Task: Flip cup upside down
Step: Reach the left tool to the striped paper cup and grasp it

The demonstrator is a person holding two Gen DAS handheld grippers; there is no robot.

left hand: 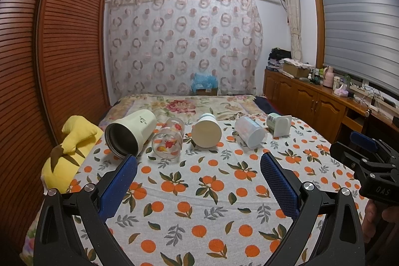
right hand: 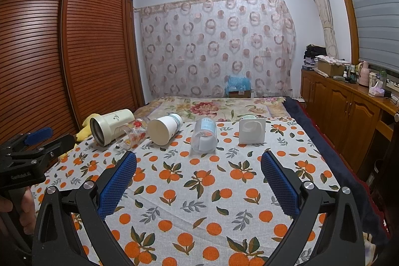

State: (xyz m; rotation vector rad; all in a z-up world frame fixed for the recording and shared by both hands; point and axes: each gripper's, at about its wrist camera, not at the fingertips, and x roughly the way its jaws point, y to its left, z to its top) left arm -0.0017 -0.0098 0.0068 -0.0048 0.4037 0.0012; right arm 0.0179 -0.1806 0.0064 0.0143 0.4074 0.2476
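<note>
- Left gripper (left hand: 198,167) and right gripper (right hand: 198,167): fingers apart, empty.
- Five cups lie sideways on the bedspread (left hand: 199,193).
- The floral glass (left hand: 167,139), touching the cream tumbler (left hand: 129,132), looks fragile and slippery; grip mid-wall.

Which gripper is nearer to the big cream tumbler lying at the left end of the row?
Left. The left gripper sits just in front of the cream tumbler, jaws open. The right gripper is farther right, facing the clear plastic cup.
</note>
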